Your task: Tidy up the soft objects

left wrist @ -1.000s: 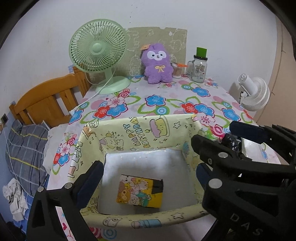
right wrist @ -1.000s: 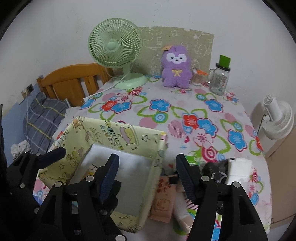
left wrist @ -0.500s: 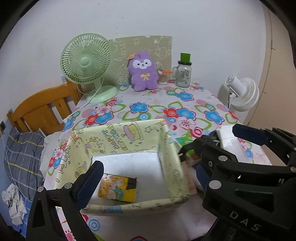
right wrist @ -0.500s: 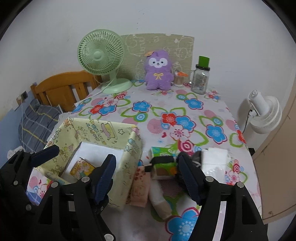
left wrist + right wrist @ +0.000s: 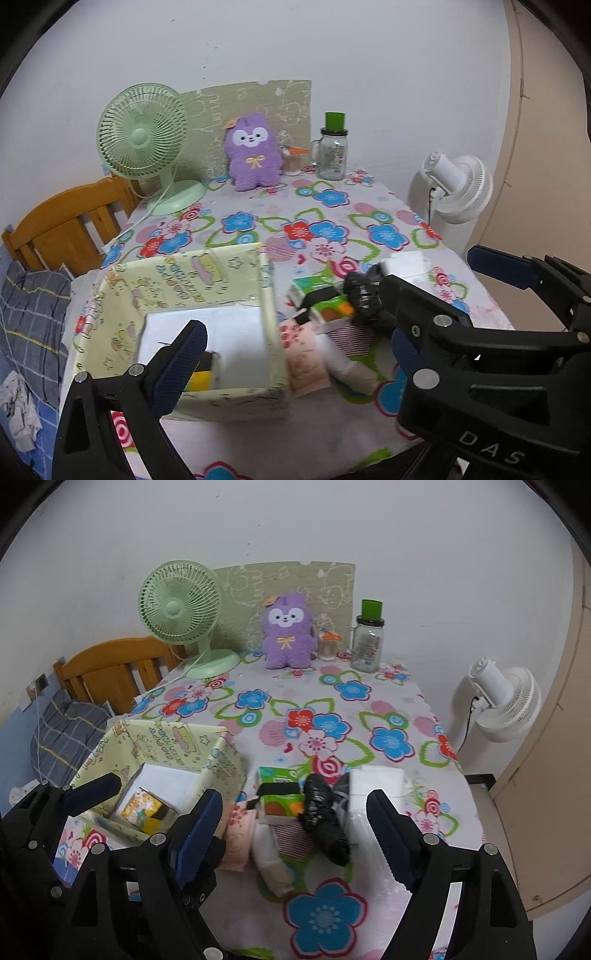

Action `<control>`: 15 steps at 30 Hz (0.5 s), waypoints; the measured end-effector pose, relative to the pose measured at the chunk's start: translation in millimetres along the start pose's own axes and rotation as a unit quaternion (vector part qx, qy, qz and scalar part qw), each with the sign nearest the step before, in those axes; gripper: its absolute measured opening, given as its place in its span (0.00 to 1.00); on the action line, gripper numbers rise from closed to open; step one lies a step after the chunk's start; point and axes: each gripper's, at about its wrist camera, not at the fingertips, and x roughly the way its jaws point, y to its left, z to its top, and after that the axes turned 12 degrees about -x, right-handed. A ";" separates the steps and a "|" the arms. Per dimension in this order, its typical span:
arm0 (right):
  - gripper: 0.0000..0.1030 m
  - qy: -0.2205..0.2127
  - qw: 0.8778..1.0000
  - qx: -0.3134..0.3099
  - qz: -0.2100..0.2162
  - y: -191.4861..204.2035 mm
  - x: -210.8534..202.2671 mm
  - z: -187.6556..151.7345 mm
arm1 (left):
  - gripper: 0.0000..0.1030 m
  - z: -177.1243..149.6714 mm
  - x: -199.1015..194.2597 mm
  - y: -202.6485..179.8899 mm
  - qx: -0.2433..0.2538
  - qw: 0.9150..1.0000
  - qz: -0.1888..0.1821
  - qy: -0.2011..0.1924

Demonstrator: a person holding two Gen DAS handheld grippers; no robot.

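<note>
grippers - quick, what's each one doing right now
Left gripper: open, holding nothing.
Right gripper: open, fingers have just been opening, nothing between them.

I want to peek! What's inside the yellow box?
Inside the yellow box sits one small cartoon packet on a white bottom. The near wall and gripper fingers hide some of the floor.

floral table (image 5: pixel 332 709), yellow bin (image 5: pixel 177 746), plush (image 5: pixel 288 631), fan (image 5: pixel 181 609)

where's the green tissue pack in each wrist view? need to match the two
Left wrist: green tissue pack sits centre-right, just right of the yellow storage box.
Right wrist: the pack sits centre, left of the black bundle.
Shared landmark: purple plush at the table's far edge.
</note>
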 end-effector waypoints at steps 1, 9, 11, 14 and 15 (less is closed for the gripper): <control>0.82 -0.001 1.000 0.001 -0.001 -3.2 -1.6 -2.0 | 0.98 -1.0 0.0 -4.7 0.000 1.000 -0.001 -0.001; 0.84 -0.010 1.000 0.003 -0.015 -28.3 -11.5 -15.0 | 0.98 -7.4 1.1 -30.6 0.011 1.000 -0.003 -0.002; 0.84 -0.011 1.000 0.005 -0.017 -33.6 -12.3 -18.0 | 0.98 -8.8 2.4 -37.5 0.015 1.000 -0.001 -0.003; 0.84 -0.015 1.000 0.005 -0.017 -40.8 -13.8 -22.0 | 0.98 -10.6 4.1 -45.4 0.018 1.000 0.000 -0.003; 0.84 -0.016 1.000 0.006 -0.017 -43.8 -14.1 -24.2 | 0.98 -11.7 5.0 -48.5 0.018 1.000 0.000 -0.003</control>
